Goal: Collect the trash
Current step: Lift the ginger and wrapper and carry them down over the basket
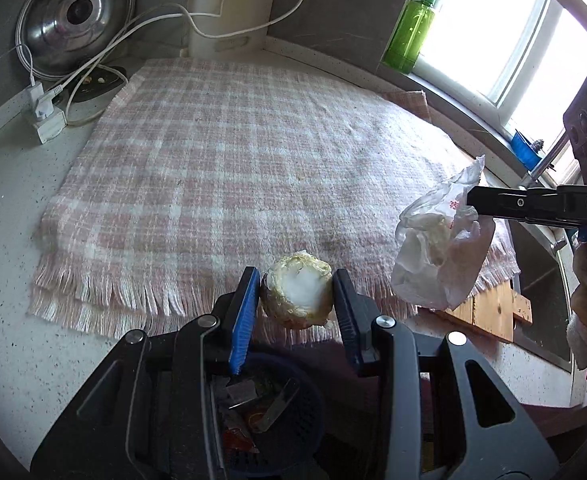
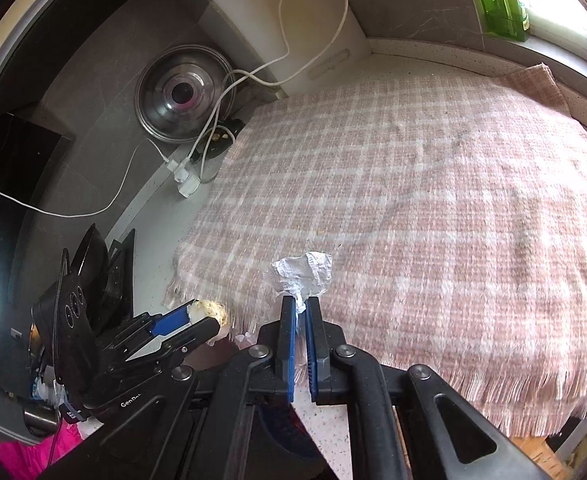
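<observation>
Thin crinkled plastic, the bag (image 1: pixel 437 248) is pinched at its bunched top by the right tool (image 2: pixel 301 312) beside the checked cloth (image 1: pixel 221 152), judged light and slippery, while the firm corn cob (image 1: pixel 298 296) is clamped across its middle by the left tool (image 1: pixel 298 300) above the basket (image 1: pixel 293 420).

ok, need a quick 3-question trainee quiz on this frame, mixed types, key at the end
1. True or false: the left tool is shut on the yellowish food lump.
2. What does the right tool pinch? A) green bottle B) crumpled plastic bag C) pot lid
3. Fill in: beneath the left tool sits a dark blue ____ already holding scraps.

Key: 1 true; 2 B; 3 basket.
</observation>
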Tool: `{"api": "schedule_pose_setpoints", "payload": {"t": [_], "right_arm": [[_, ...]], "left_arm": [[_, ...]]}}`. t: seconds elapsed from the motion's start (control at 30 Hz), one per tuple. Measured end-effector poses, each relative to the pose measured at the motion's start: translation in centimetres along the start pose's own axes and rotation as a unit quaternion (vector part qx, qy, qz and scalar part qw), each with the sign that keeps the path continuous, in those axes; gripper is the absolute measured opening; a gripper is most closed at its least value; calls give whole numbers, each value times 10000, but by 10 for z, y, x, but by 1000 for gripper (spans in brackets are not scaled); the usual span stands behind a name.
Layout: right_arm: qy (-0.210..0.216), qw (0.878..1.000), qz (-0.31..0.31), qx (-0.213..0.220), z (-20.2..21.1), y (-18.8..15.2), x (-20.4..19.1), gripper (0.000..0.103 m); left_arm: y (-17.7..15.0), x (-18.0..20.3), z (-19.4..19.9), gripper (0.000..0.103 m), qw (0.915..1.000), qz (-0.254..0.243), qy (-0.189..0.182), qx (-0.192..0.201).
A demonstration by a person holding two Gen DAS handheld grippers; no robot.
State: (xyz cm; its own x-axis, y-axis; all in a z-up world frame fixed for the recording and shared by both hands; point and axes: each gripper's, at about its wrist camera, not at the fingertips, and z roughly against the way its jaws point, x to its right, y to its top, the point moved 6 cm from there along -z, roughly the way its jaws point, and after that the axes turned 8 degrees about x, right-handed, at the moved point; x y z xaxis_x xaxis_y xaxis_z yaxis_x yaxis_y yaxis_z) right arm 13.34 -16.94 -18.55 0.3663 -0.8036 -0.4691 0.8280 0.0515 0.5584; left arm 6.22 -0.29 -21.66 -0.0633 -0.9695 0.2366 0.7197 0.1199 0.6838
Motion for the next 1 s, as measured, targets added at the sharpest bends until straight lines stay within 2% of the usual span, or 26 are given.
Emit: {"api": "schedule_pose_setpoints", "payload": {"t": [0.3, 0.53, 1.0], "right_arm": [[-100, 9996, -2, -268, -7, -66, -24, 2], [-261, 9980, 269, -512, -22, -110, -45, 2], [-851, 9868, 715, -1179, -90, -189, -39, 2]], "left_arm": [[-55, -21, 14, 38, 9995, 30, 49, -310], [-102, -44, 15, 38, 9978, 139, 160, -636], [-181, -68, -16, 38, 9903, -27, 414, -1324]]}}
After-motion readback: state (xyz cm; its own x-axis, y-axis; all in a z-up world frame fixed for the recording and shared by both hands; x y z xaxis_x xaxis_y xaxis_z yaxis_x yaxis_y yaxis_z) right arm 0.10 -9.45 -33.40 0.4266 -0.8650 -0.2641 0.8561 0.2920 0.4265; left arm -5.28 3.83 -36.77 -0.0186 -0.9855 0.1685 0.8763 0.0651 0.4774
